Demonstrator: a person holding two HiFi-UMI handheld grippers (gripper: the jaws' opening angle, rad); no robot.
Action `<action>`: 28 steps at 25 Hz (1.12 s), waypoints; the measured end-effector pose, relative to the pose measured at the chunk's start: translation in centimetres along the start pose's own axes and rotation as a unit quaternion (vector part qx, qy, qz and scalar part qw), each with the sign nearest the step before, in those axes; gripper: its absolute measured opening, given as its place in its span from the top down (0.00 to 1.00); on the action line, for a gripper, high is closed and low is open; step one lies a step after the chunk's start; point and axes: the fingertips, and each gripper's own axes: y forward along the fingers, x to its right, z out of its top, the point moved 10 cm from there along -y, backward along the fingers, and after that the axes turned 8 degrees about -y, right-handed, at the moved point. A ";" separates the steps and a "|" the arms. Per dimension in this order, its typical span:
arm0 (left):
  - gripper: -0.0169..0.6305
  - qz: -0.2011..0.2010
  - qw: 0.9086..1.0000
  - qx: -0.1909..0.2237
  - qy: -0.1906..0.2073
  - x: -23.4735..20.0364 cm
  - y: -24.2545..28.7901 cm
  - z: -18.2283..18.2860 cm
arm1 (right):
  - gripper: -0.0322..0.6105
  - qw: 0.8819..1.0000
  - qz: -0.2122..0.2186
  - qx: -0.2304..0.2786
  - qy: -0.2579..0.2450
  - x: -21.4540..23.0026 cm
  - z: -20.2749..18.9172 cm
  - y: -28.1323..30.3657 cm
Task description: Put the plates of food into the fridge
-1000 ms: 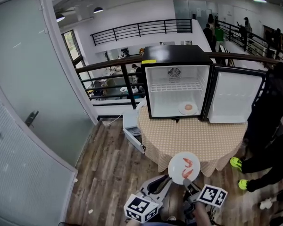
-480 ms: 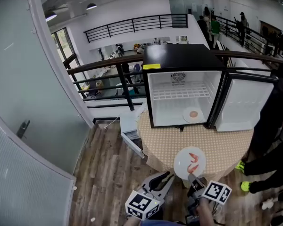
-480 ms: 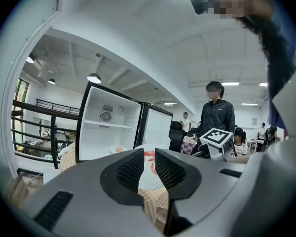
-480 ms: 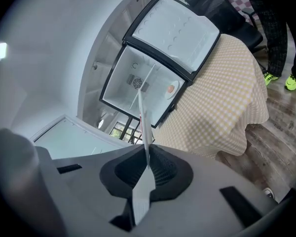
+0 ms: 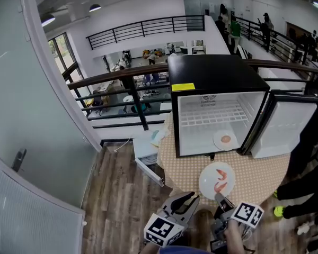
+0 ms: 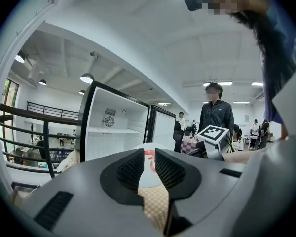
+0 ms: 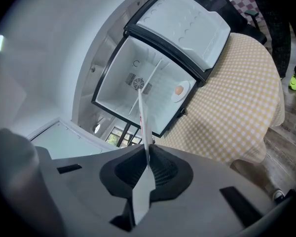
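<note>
**Plate nearer the open fridge**

Both of your grippers have come closer to the fridge (image 5: 212, 73) over the last second, and it now fills more of the head view. Your right gripper (image 5: 219, 197) has its fingers (image 7: 163, 169) clenched on the rim of a white plate (image 5: 217, 180) carrying orange-red pieces of food. The plate is held out over the near edge of the desk (image 5: 257, 176), which wears a checked cloth. In the right gripper view you see the plate edge-on, running up from between the fingers.

Your left gripper (image 5: 192, 197) hangs just beside it, left of the plate. Its fingers (image 6: 130, 169) stand slightly apart with nothing between them.

The fridge stands on the desk with its door (image 5: 286, 126) swung open to the right. A second plate (image 5: 225, 139) with a round orange item lies on the fridge floor, below the wire shelf (image 5: 212, 112).
</note>
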 end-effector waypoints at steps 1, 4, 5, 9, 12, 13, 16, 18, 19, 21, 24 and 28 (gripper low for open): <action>0.87 -0.003 1.000 0.001 0.001 -0.9 0.1 0.2 | 0.91 1.000 -0.001 0.003 -0.002 -0.4 0.2 0.8; 0.87 -0.011 1.000 0.004 0.003 -3.5 0.2 1.0 | 0.91 1.000 -0.001 0.013 -0.004 -1.5 0.3 2.8; 0.87 -0.014 1.000 0.005 0.002 -4.2 0.2 1.1 | 0.91 1.000 -0.002 0.016 -0.003 -1.8 0.4 3.4; 0.87 -0.018 1.000 0.010 -0.009 -6.8 0.2 1.2 | 0.91 1.000 -0.013 0.021 -0.005 -2.5 0.7 5.3; 0.87 -0.012 1.000 0.010 -0.018 -8.3 -0.1 1.1 | 0.91 0.999 -0.021 0.023 -0.006 -3.0 1.2 6.2; 0.87 -0.010 1.000 0.011 -0.022 -8.7 -0.2 1.1 | 0.91 0.999 -0.022 0.024 -0.006 -3.0 1.4 6.4; 0.87 -0.007 0.999 0.013 -0.032 -9.7 -0.2 0.9 | 0.91 0.999 -0.020 0.030 -0.004 -3.3 2.4 7.1; 0.87 -0.005 0.999 0.012 -0.036 -10.2 0.0 1.0 | 0.91 0.999 -0.017 0.035 -0.005 -3.7 3.3 7.6; 0.87 -0.004 0.999 0.012 -0.038 -10.3 0.0 1.0 | 0.91 0.999 -0.016 0.037 -0.007 -4.0 3.9 7.9; 0.87 -0.005 0.999 0.010 -0.042 -10.4 0.3 1.0 | 0.91 0.999 -0.011 0.042 -0.014 -4.5 5.1 8.4; 0.87 -0.006 0.999 0.007 -0.042 -10.3 1.3 1.0 | 0.91 0.999 0.007 0.048 -0.023 -5.0 7.4 9.4; 0.87 -0.004 0.999 0.004 -0.040 -9.9 2.6 1.2 | 0.91 0.998 0.027 0.044 -0.030 -5.5 10.2 10.9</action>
